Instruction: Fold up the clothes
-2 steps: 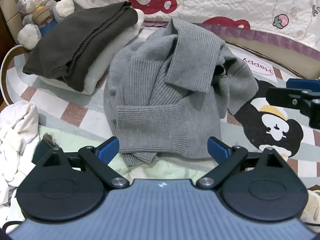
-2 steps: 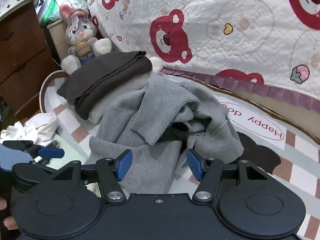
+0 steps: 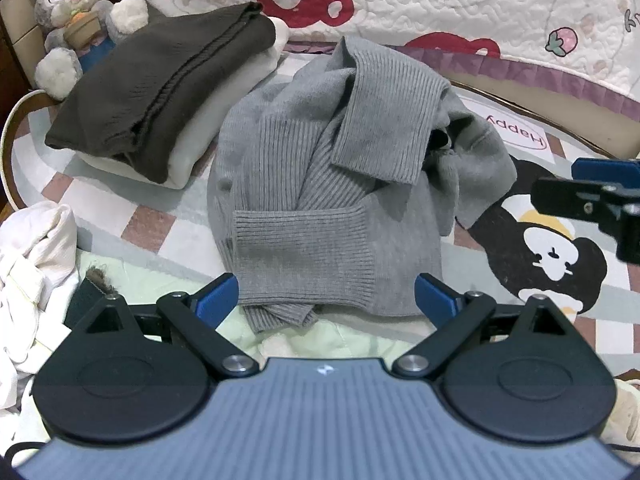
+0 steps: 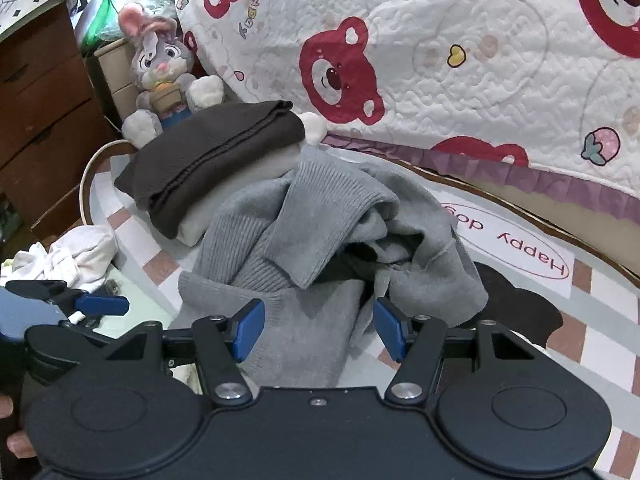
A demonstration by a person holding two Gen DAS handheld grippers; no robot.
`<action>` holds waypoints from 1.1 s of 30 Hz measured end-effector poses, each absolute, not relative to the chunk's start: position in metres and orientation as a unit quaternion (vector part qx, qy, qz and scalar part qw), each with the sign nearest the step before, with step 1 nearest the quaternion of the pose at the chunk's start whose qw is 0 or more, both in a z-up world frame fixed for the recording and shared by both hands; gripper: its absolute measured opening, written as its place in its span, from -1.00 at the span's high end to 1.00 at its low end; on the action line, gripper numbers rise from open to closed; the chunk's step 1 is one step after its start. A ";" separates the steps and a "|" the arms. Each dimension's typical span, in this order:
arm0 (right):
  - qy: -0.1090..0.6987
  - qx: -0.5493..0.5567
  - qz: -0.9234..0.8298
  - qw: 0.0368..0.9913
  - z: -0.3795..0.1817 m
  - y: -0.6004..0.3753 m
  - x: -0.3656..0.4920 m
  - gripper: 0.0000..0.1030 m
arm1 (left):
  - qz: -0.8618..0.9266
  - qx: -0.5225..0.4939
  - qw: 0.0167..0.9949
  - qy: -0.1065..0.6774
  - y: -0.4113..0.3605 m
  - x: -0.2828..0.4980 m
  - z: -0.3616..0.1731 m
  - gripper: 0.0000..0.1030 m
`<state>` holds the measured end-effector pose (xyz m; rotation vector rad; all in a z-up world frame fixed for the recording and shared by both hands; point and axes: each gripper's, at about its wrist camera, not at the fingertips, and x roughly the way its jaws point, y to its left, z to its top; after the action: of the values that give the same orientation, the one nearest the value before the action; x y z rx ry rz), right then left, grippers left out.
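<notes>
Left wrist view. The left gripper is hanging just short of the grey sweater, jaws spread wide, nothing between the blue pads. The sweater is lying in a loose heap in the middle of the mat, one ribbed cuff folded across its front, a sleeve draped over the top. The near hem is sitting between the two pads without touching either. A dark sweater is resting folded on top of a cream garment, to the left of the grey one and close beside it. A plush rabbit is sitting behind that stack. White cloth is bunching at the left edge. The right gripper is showing at the right edge, over the mat's cartoon dog. A bear quilt is hanging across the back.

Right wrist view. The right gripper is hovering over the near right part of the grey sweater, jaws standing wide and holding nothing. The left gripper is showing at the left edge, one blue pad visible. The folded dark sweater is lying beyond the grey one. A wooden drawer unit is standing at far left.
</notes>
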<state>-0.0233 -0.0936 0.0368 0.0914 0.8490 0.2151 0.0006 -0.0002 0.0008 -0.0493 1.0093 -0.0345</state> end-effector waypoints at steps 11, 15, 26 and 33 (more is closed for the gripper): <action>0.393 -0.004 0.096 0.914 0.032 -0.087 -0.024 -0.26 | -0.028 -0.031 0.879 0.476 0.000 0.000 -0.001 -0.86; 0.401 0.008 0.094 0.911 0.029 -0.091 -0.022 -0.26 | -0.034 -0.036 0.879 0.473 0.001 0.001 -0.001 -0.86; 0.413 0.027 0.092 0.905 0.025 -0.093 -0.018 -0.28 | -0.027 -0.035 0.876 0.480 0.003 0.002 -0.007 -0.86; 0.421 0.027 0.093 0.902 0.023 -0.092 -0.016 -0.28 | -0.028 -0.035 0.873 0.486 0.003 0.004 -0.009 -0.86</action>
<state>-0.0156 -0.0924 0.0225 0.0553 0.8713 0.1931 0.0041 0.0027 -0.0095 -0.0739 1.0157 -0.0575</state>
